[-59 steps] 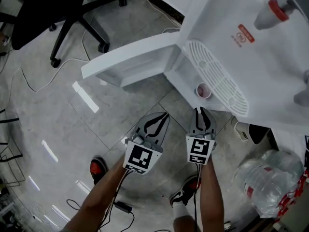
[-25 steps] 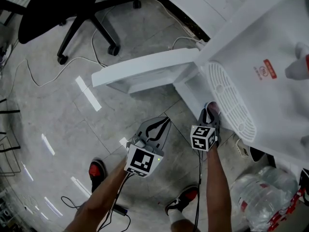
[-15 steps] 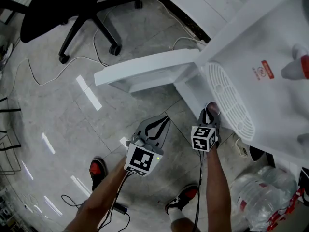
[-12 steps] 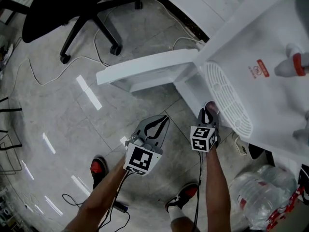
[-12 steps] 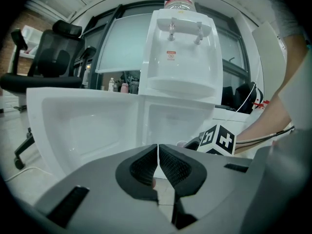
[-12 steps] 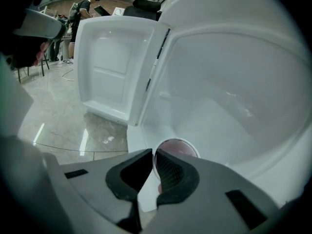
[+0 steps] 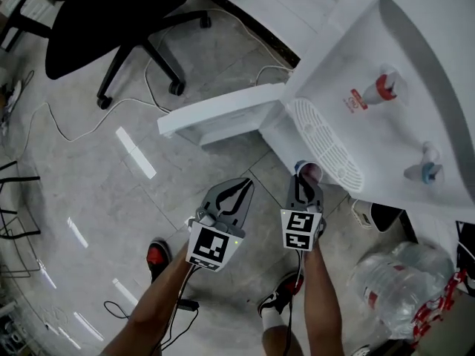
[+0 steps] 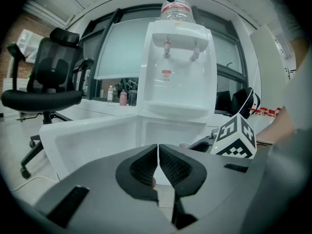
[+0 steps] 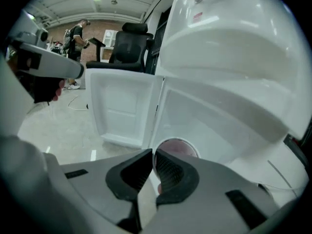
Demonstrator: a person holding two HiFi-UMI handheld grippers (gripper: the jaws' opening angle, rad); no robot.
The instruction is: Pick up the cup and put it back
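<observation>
Raised since earlier, the right gripper (image 7: 303,184) has jaws just closing on the cup (image 7: 309,172) wall. Pick-up looks done and the return remains. Left gripper (image 7: 236,191) jaws are clenched and empty.

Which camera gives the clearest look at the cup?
The right gripper view: the cup is close, its round rim and pinkish inside plain. The head view shows it small, from above; the left gripper view hardly shows it.

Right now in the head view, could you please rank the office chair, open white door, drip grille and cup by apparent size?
Largest to smallest:
1. office chair, though the frame cuts it off
2. open white door
3. drip grille
4. cup
</observation>
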